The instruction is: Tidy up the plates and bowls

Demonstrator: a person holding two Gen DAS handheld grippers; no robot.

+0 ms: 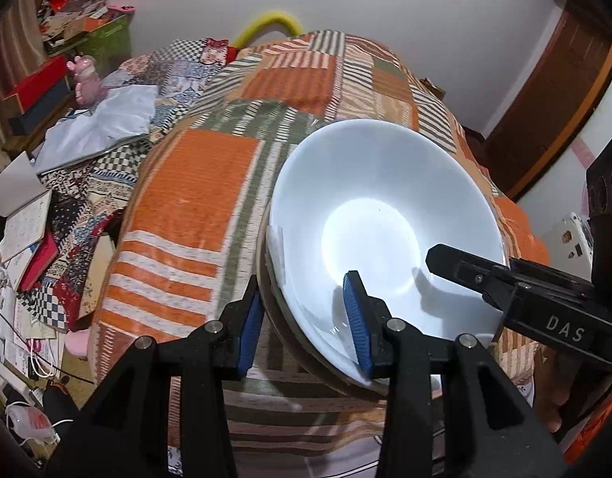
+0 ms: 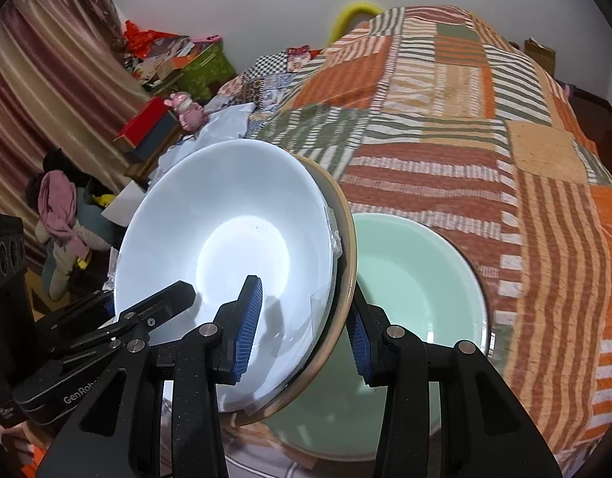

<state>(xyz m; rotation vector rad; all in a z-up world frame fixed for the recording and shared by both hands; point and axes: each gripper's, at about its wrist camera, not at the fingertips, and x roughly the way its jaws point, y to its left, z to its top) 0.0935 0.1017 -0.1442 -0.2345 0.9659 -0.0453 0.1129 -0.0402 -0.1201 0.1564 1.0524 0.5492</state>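
Patchwork bedding [image 1: 210,183] in orange, green and cream stripes covers a bed that fills most of both wrist views, under a plain white wall. Closest to the cameras, the left gripper [image 1: 306,322] is clamped on the near-left rim of a stack of dishes, one blue ribbed pad inside the top bowl and the other outside against the edge beneath. The right gripper [image 2: 302,326] grips the opposite rim of the same stack in the same way, one pad inside, one outside. Both hold the stack tilted above the bedding. The top piece is a white bowl [image 1: 385,215], glossy and wide, with a bright reflection in its flat base; it nests in a tan-rimmed dish [image 2: 345,239], with a bit of clear plastic showing between them at the edge. In the left wrist view the right gripper's black body carries the letters "DAS"; in the right wrist view the left gripper's body reads "GenRob", the rest cut off. Just beyond the stack, a pale green bowl [image 2: 417,279] sits on the bedding, partly hidden behind the tan rim. Farther left, the bed carries a second checked quilt [image 1: 106,167], a grey plastic bag [image 1: 106,123] and a pink figurine [image 1: 85,79]. Past it stand red and green boxes [image 2: 202,67] and striped brown curtains [image 2: 47,79]. A yellow foam tube [image 1: 266,24] arches at the head of the bed, and a dark wooden door frame [image 1: 552,111] stands at the right.
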